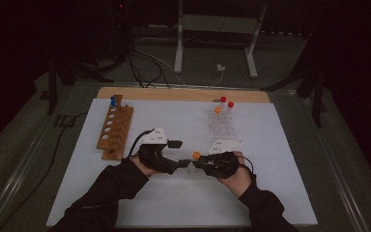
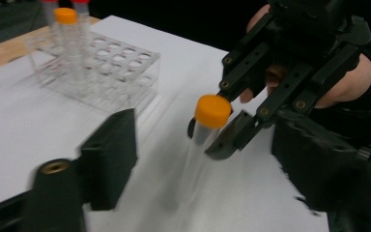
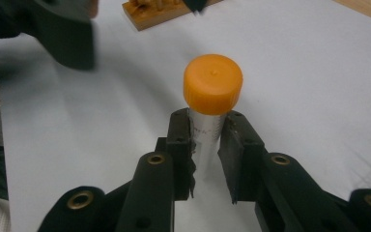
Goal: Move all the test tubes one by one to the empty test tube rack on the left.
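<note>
**Orange-capped tube clamped in right gripper, mid-bench**

Right gripper [image 3: 205, 154] clamped on clear orange-capped tube [image 3: 211, 96] just below cap, tube upright over white bench [image 1: 270, 145]. Left gripper [image 1: 181, 153] jaws apart, nothing between, close beside tube. Clear rack [image 2: 111, 72] behind, wooden rack [image 1: 115, 126] far left.
</note>
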Demonstrator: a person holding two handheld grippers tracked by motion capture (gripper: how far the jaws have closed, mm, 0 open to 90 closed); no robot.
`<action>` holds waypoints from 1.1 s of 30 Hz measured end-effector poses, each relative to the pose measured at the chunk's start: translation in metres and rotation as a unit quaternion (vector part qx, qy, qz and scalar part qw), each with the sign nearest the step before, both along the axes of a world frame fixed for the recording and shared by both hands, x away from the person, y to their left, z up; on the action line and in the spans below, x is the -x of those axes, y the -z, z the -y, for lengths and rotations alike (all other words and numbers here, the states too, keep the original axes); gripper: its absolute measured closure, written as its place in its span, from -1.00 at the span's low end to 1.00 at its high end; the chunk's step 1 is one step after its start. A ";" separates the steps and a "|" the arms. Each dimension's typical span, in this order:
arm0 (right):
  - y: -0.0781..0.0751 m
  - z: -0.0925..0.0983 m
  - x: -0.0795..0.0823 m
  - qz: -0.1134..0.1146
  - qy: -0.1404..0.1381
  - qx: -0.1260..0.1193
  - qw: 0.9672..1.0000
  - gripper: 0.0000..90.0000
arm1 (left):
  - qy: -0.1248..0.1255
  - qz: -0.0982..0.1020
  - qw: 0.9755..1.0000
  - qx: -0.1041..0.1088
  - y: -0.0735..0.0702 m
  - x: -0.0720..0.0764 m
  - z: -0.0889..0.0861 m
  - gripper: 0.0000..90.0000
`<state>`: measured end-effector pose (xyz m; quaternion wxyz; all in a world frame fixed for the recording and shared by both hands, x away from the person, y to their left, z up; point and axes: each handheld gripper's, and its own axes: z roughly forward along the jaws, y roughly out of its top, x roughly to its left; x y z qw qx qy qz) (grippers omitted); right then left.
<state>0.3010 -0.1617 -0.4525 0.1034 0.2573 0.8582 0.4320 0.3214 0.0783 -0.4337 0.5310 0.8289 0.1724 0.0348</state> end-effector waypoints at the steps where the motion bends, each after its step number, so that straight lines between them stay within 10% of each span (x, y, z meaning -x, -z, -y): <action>1: 0.000 0.000 0.000 0.000 -0.001 0.001 1.000 0.67 | 0.002 0.000 1.000 -0.002 0.000 0.000 0.002 -0.24; 26: -0.002 -0.001 0.001 0.000 -0.004 -0.010 1.000 0.65 | 0.021 0.016 0.999 -0.017 0.003 -0.007 0.021 0.59; 33: -0.007 0.004 0.002 0.011 0.006 -0.030 0.999 0.16 | -0.006 0.029 0.999 -0.014 -0.009 -0.013 0.002 0.59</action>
